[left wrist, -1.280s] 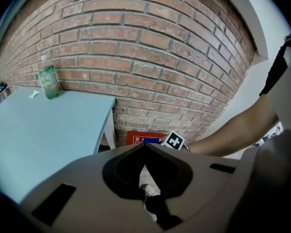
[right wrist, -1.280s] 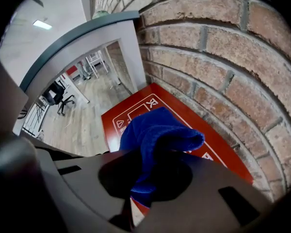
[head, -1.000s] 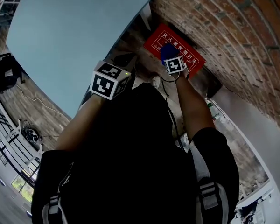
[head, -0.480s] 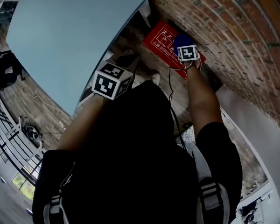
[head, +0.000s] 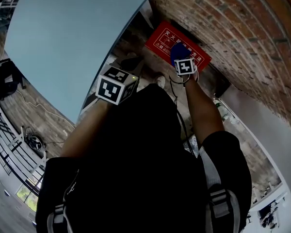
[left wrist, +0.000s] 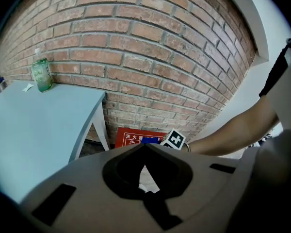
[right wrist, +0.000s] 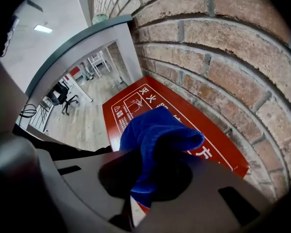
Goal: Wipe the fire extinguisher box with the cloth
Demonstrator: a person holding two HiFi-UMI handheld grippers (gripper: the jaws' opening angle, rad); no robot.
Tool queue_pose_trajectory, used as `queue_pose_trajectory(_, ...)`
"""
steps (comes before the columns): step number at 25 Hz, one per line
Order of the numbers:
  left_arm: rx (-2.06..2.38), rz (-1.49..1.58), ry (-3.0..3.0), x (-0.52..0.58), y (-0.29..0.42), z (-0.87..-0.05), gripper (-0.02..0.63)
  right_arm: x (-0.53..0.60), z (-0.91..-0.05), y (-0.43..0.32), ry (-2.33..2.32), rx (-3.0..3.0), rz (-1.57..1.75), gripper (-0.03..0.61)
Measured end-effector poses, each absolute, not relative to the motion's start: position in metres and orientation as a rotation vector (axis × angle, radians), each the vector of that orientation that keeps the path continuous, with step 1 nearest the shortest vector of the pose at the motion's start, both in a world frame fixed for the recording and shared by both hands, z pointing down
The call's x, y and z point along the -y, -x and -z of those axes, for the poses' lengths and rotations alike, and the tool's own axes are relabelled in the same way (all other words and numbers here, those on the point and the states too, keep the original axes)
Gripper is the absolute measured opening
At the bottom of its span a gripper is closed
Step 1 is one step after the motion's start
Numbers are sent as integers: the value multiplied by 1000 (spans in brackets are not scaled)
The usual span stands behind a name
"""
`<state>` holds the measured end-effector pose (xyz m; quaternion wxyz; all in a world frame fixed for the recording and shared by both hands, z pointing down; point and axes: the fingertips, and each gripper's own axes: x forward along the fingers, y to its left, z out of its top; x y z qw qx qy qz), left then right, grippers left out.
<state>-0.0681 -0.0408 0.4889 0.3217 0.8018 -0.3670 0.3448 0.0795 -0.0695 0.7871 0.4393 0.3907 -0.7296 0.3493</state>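
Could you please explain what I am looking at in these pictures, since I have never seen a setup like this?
There is no robot here: a person holds a two-jaw gripper in each hand. The head view comes from a camera on the person's head, looking steeply down over their dark top. The other two views come from cameras riding on the grippers, looking along their jaws. The right gripper is shut on a blue cloth, held against the red fire extinguisher box at the foot of the brick wall. The left gripper hangs back, jaws together with nothing between them. Beside the box stands a light blue table with a green bottle on it.
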Motion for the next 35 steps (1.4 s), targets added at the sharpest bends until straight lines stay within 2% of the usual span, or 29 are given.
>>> queue_pose_trajectory(10, 991, -871, -2096, 43, 71, -488, -6, 48, -793, -83, -818, 1845, -806, 43)
queue_pose_trajectory(23, 975, -871, -2089, 35, 72, -488, -6, 104, -778, -164, -1124, 1688, -859, 43)
queue_pose_trajectory(35, 925, -887, -2103, 32, 64, -491, -6, 46, -779, -141, -1194, 1702, -987, 43)
